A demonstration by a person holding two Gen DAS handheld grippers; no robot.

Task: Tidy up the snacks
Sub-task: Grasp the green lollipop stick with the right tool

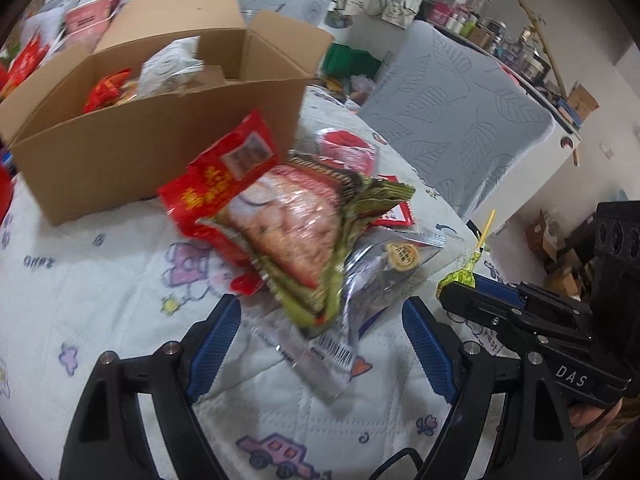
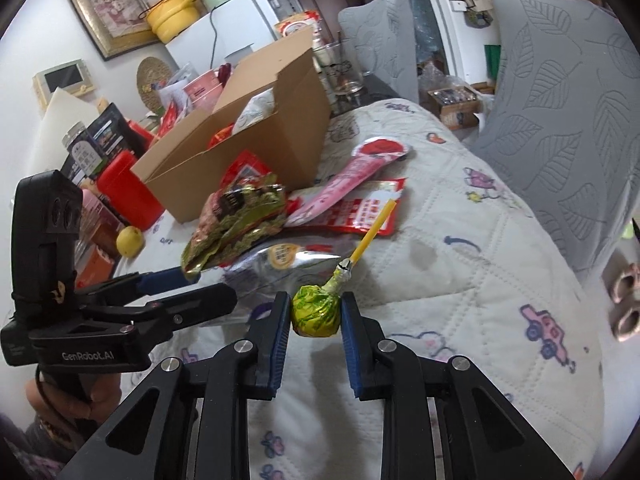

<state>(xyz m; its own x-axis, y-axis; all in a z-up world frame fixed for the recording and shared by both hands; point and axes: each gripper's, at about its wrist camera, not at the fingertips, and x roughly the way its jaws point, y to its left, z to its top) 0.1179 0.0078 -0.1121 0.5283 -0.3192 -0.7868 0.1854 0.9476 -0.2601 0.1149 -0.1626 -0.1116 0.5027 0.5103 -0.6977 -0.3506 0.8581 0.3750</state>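
Left wrist view: motion blur smears the print on the red packet (image 1: 224, 172). The cardboard box (image 1: 160, 140) wall hides most of its contents. The silver pouch (image 1: 376, 276) lies partly buried under the green-edged packet (image 1: 304, 232).

Box (image 2: 240, 152) sits at back of surface (image 2: 460, 280), w/ snack bags (image 1: 160, 76) inside. Pile of packets (image 1: 288, 216) lies just in front of box. Lollipop (image 2: 316, 312) is between right tongs (image 2: 315, 320), nearer than pile. Left tongs (image 1: 320, 344) straddle pile's near edge. Chairs (image 2: 560, 120) stand behind surface.
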